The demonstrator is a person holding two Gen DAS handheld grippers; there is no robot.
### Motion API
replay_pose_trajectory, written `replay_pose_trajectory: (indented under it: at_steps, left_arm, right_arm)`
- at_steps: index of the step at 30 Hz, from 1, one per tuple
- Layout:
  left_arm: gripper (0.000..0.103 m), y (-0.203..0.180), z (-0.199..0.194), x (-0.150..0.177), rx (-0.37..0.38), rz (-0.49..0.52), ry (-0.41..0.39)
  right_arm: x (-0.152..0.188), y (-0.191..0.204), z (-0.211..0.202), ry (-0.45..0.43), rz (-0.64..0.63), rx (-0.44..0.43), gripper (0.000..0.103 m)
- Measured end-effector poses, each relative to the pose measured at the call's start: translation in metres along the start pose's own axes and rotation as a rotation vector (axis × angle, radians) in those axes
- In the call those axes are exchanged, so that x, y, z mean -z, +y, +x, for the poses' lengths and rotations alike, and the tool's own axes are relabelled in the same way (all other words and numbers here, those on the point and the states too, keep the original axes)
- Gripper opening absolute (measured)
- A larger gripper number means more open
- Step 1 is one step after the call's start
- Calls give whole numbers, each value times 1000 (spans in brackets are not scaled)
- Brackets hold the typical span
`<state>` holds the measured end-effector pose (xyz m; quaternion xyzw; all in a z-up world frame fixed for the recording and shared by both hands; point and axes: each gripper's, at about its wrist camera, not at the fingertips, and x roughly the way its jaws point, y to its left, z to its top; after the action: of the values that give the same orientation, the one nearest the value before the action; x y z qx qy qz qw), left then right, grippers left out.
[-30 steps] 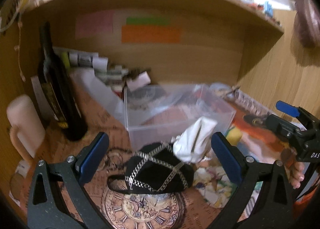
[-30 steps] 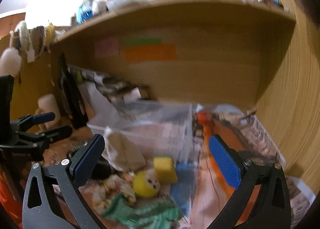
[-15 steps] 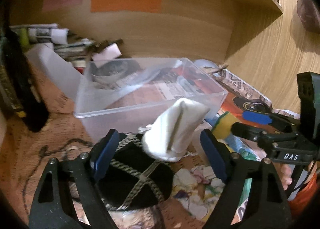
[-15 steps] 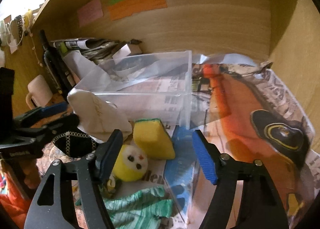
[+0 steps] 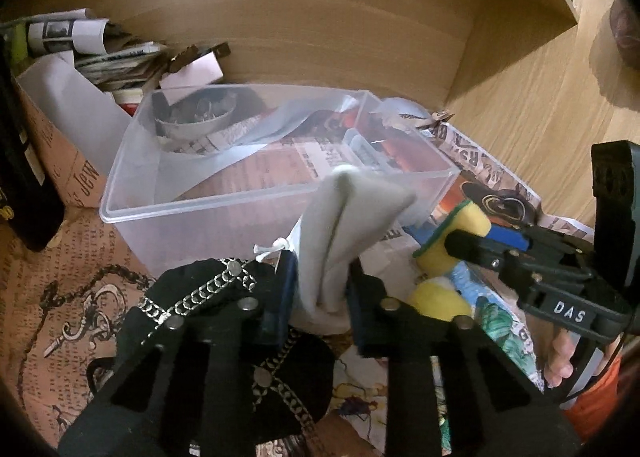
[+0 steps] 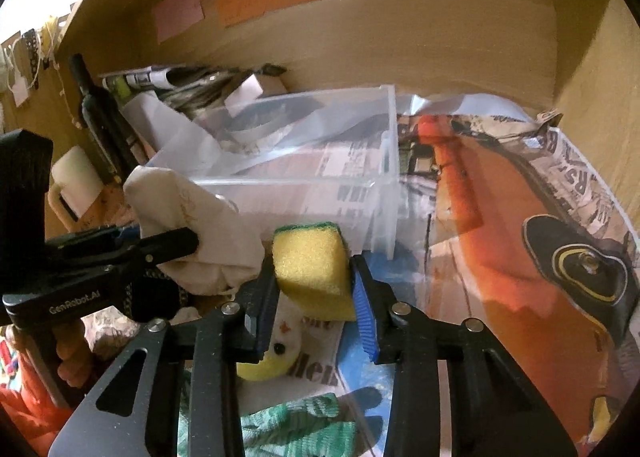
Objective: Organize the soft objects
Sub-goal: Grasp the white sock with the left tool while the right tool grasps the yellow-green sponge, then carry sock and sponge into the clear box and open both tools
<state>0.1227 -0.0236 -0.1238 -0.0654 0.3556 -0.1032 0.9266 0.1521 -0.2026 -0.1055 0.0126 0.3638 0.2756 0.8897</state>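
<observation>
My left gripper is shut on a white cloth pouch, which stands upright just in front of the clear plastic bin. My right gripper is shut on a yellow sponge with a green top, right before the bin's near wall. The left gripper and its pouch show at the left of the right wrist view. A black chain-trimmed hat lies under the left gripper. A yellow plush toy and a green cloth lie below the right gripper.
The bin holds a plastic sheet and printed paper. A dark bottle, a cream mug and rolled papers stand at the left and back. A wooden wall closes the right side. Printed paper covers the desk.
Both grippers moved forward and down and closed: the left onto the white pouch, the right onto the yellow sponge. Both were open before.
</observation>
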Motion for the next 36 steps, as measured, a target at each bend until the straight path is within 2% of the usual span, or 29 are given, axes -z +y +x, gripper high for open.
replay_pose_trajectory:
  at_steps: [7, 14, 21, 28, 36]
  left_arm:
    - [18, -7, -27, -7, -16, 21, -79]
    - [18, -3, -64, -29, -24, 17, -189]
    - [18, 10, -87, -53, -80, 12, -268]
    - [18, 28, -71, -72, -114, 3, -229]
    - [18, 54, -22, -79, -160, -43, -85]
  right_arm:
    - [-12, 4, -23, -82, -6, 13, 32]
    - [-28, 11, -45, -175, -26, 10, 32]
    - [-50, 13, -53, -244, -40, -19, 32]
    - [-67, 16, -36, -245, -54, -18, 32]
    - [-76, 13, 3, -145, -59, -17, 32]
